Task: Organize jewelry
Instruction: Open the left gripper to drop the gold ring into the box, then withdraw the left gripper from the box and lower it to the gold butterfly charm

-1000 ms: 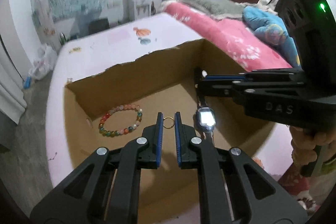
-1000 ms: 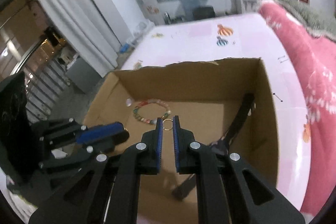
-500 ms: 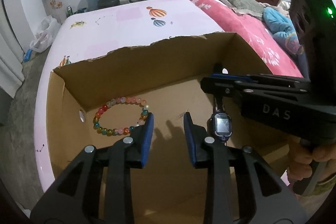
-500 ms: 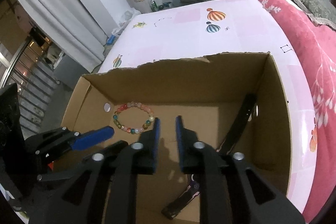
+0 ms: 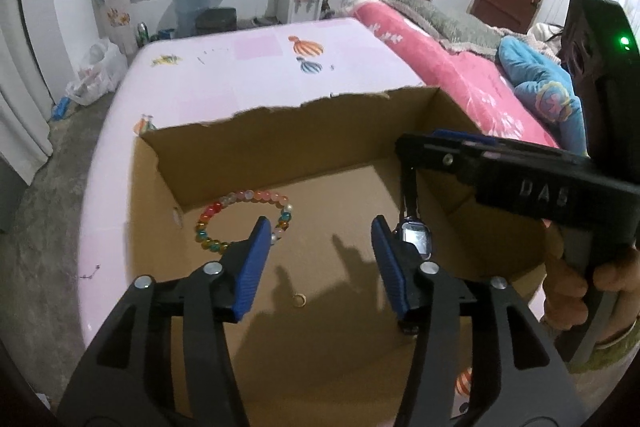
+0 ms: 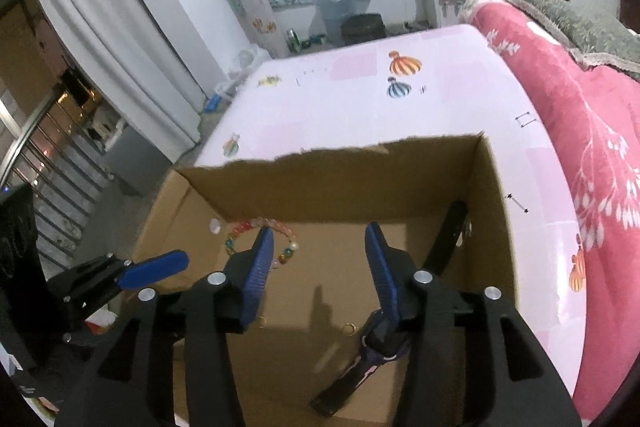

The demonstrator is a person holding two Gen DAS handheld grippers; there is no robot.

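Both grippers, left (image 5: 318,263) and right (image 6: 318,263), spread, empty over box (image 5: 280,143); ring (image 5: 299,300) just below left gripper. Withdraw straight up.

Dim indoor light w/ a cool cast; soft claw shadows fall on the cardboard box (image 5: 352,187) floor near its front edge. Heavy fisheye bend and black vignette at frame corners. Green LED glare upper right in left-wrist view; slight blur throughout.
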